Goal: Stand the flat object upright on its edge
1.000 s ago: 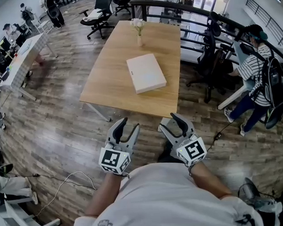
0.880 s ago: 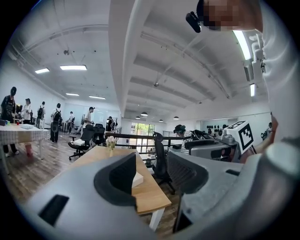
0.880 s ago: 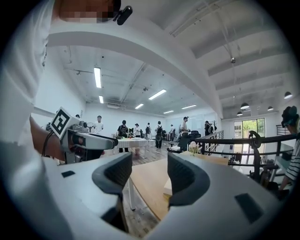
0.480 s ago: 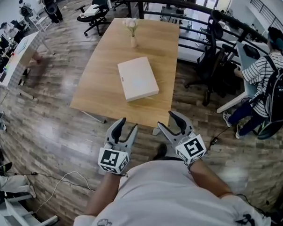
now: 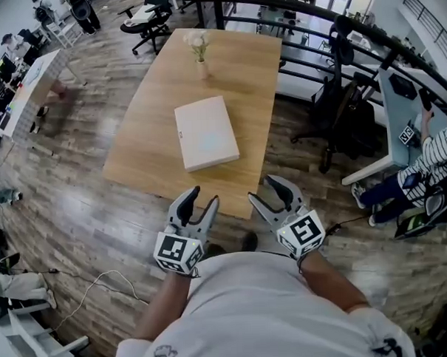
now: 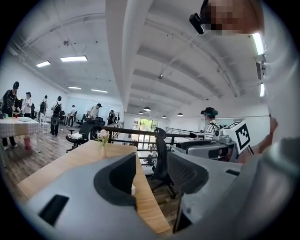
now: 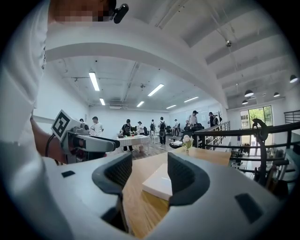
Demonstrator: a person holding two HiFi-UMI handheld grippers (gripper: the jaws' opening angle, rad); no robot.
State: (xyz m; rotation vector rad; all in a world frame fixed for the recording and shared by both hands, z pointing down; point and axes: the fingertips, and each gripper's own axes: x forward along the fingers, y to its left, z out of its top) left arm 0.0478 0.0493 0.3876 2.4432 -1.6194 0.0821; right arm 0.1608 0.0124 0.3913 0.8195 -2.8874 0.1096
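Note:
A flat white box [image 5: 205, 133] lies on its broad face near the middle of a long wooden table [image 5: 145, 151]; the right gripper view shows the same white box [image 7: 161, 183] past the jaws. My left gripper [image 5: 198, 199] and right gripper [image 5: 265, 191] hover side by side just short of the table's near edge, well apart from the box. Both stand open with nothing between their fingers. In the left gripper view, the left gripper [image 6: 151, 174] looks along the table's right edge, and only a sliver of the box shows behind its left jaw.
A small vase of flowers [image 5: 199, 54] stands at the table's far end. Office chairs [image 5: 346, 117] and a desk with a seated person [image 5: 437, 165] lie to the right. A black railing [image 5: 290, 8] runs behind. Cables [image 5: 95, 290] trail on the wooden floor at left.
I have walked closer to the table: its near edge now reaches my grippers, and the box has drawn nearer. Both grippers kept their open stance.

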